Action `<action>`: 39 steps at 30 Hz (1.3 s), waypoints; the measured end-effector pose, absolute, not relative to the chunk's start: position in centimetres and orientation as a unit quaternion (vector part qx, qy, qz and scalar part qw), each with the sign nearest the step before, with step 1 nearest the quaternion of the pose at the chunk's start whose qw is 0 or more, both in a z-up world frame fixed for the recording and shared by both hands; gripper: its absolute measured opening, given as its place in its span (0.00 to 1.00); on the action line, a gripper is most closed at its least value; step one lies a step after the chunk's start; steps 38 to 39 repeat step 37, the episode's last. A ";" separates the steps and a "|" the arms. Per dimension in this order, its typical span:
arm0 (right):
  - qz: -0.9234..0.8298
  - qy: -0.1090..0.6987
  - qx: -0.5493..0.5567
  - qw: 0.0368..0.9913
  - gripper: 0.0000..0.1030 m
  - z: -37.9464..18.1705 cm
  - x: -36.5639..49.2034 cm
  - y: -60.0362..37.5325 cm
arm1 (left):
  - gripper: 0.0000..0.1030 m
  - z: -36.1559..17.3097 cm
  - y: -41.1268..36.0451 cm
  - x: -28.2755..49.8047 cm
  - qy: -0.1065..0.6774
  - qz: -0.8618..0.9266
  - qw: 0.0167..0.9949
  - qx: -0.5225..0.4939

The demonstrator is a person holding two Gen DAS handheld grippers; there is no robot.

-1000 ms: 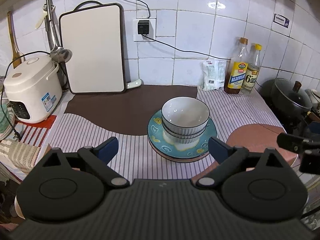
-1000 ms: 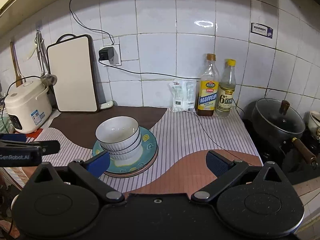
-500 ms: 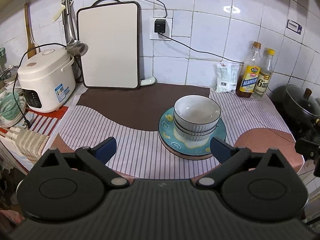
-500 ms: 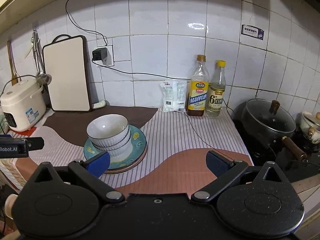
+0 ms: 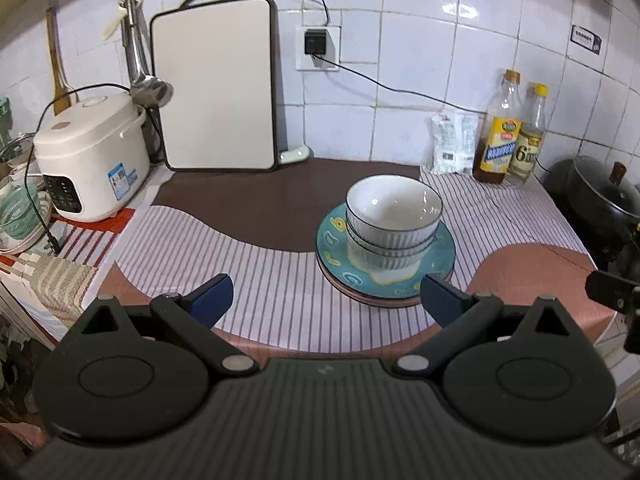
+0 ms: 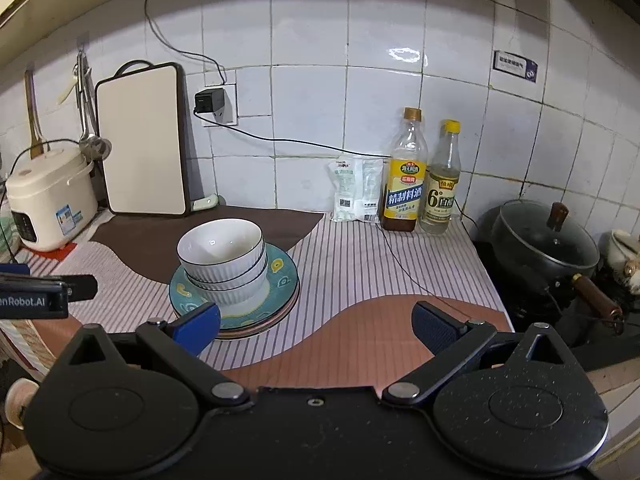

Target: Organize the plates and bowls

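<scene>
both claws (image 5: 326, 294) (image 6: 316, 322) wide apart, two bowls (image 5: 394, 216), stacked plates (image 5: 332, 240)

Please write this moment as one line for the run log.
left gripper: open, empty | right gripper: open, empty | bowls: stacked on plates | contact: none

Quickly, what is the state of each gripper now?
Left gripper: open, holding nothing.
Right gripper: open, holding nothing.
</scene>
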State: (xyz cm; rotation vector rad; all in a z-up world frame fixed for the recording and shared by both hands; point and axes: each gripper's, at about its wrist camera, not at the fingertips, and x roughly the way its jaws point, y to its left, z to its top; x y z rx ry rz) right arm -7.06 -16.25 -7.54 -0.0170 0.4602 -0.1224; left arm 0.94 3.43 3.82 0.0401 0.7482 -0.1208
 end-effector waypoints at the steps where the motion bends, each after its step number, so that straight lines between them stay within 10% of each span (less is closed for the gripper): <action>1: -0.060 0.226 -0.012 0.972 1.00 -7.6 -7.0 -16.1 | 0.98 3.8 3.4 1.0 0.366 -0.061 0.928 0.021; 39: -0.066 0.234 -0.008 0.970 1.00 -8.3 -6.7 -15.9 | 0.99 3.0 3.3 0.8 0.357 -0.056 0.932 0.020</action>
